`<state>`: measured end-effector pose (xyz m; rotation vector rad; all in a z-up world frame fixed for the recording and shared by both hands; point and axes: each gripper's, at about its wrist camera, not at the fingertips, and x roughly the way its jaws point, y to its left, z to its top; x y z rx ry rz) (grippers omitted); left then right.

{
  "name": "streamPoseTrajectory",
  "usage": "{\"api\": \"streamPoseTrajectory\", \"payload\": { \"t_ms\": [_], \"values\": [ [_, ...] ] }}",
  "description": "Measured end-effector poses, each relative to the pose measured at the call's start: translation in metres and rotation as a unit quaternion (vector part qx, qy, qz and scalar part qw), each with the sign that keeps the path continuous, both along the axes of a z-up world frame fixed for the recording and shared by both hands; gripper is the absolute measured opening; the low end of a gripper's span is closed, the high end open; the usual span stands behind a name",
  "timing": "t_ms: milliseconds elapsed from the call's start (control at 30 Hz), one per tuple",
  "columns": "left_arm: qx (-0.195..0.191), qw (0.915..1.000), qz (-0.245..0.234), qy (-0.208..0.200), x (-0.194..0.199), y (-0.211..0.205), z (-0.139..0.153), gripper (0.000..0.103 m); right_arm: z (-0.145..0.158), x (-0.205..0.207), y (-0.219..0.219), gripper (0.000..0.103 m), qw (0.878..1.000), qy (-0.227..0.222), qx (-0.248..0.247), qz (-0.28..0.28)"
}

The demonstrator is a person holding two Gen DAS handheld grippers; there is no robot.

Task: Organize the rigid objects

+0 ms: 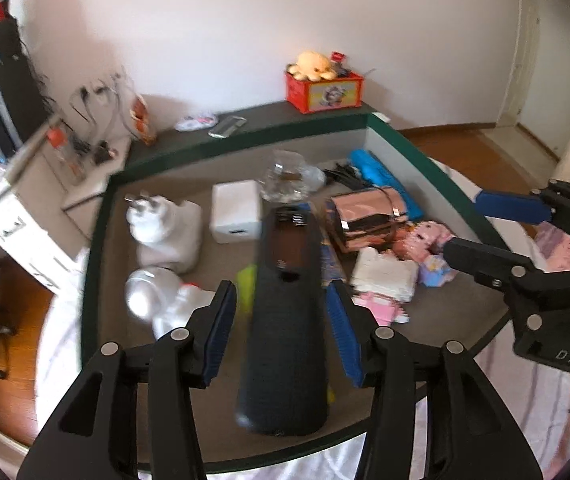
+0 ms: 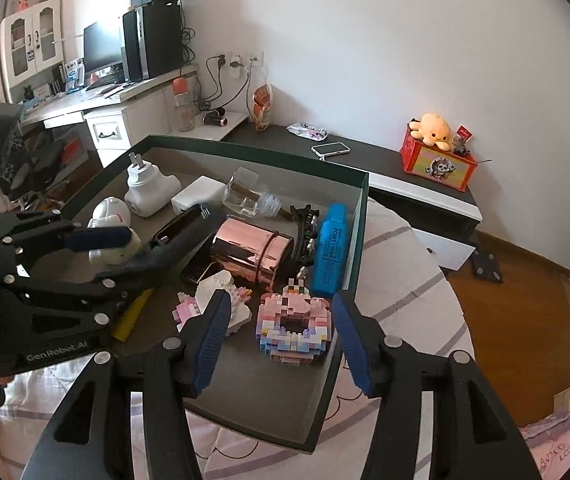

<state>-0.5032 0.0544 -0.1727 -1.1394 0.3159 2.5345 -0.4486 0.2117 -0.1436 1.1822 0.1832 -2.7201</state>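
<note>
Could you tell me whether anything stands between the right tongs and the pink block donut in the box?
Nothing visible does. The right tongs hang open just above the pink block donut, with only bare box floor beneath. The nearest neighbour, a white block figure, sits off to the left.

canister (image 2: 251,254) — glossy copper metal | bottle (image 2: 245,196) — clear glass | remote (image 1: 283,320) — matt textured black plastic

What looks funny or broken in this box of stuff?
The black remote lying between the open fingers of the left gripper has no battery cover. Its compartment is bare and empty, with a spring showing. Beyond it, the glass bottle lies on its side.
</note>
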Motion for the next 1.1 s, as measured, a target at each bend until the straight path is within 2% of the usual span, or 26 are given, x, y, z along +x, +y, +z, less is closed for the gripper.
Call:
{"api": "streamPoseTrajectory", "payload": {
  "t_ms": [67, 133, 300, 400, 467, 500, 533, 567, 633, 733, 800, 867, 1100],
  "values": [
    [0.008, 1.0000, 0.004, 0.001, 0.000, -0.004, 0.002, 0.059, 0.000, 0.001, 0.000, 0.055, 1.000, 0.000, 0.000, 0.001],
    [0.007, 1.0000, 0.005, 0.005, 0.002, -0.008, 0.004, 0.059, 0.000, 0.002, -0.001, 0.055, 1.000, 0.001, 0.001, 0.001],
    [0.000, 0.9999, 0.009, 0.007, 0.006, -0.011, 0.003, 0.068, 0.001, 0.006, -0.002, 0.055, 1.000, 0.000, 0.002, 0.002],
    [-0.003, 1.0000, 0.007, 0.006, 0.009, -0.012, 0.002, 0.083, 0.004, 0.007, -0.001, 0.055, 1.000, 0.002, 0.001, -0.001],
    [-0.011, 0.9998, 0.011, 0.014, 0.013, -0.013, 0.004, 0.097, 0.006, 0.008, -0.002, 0.055, 1.000, 0.004, 0.002, -0.004],
    [-0.015, 0.9996, 0.013, 0.021, 0.016, -0.015, 0.006, 0.098, 0.007, 0.009, -0.002, 0.055, 1.000, 0.005, 0.003, -0.005],
    [-0.017, 0.9993, 0.017, 0.029, 0.019, -0.017, 0.010, 0.099, 0.009, 0.009, -0.002, 0.060, 1.000, 0.005, 0.003, -0.006],
    [-0.016, 0.9991, 0.019, 0.035, 0.021, -0.020, 0.013, 0.102, 0.011, 0.010, -0.003, 0.070, 1.000, 0.006, 0.003, -0.007],
    [-0.014, 0.9987, 0.024, 0.042, 0.025, -0.026, 0.018, 0.103, 0.014, 0.013, -0.003, 0.082, 1.000, 0.015, 0.002, -0.009],
    [-0.009, 0.9980, 0.034, 0.053, 0.032, -0.035, 0.026, 0.103, 0.019, 0.015, -0.005, 0.082, 1.000, 0.018, -0.009, -0.005],
    [-0.004, 0.9976, 0.044, 0.054, 0.035, -0.040, 0.030, 0.103, 0.021, 0.014, -0.009, 0.086, 1.000, 0.016, -0.011, -0.003],
    [0.008, 0.9972, 0.046, 0.058, 0.038, -0.044, 0.033, 0.103, 0.024, 0.018, -0.014, 0.103, 0.999, 0.032, 0.003, -0.006],
    [0.022, 0.9958, 0.064, 0.061, 0.054, -0.056, 0.038, 0.103, 0.038, 0.032, -0.026, 0.103, 0.998, 0.059, 0.006, -0.014]
  ]
}}
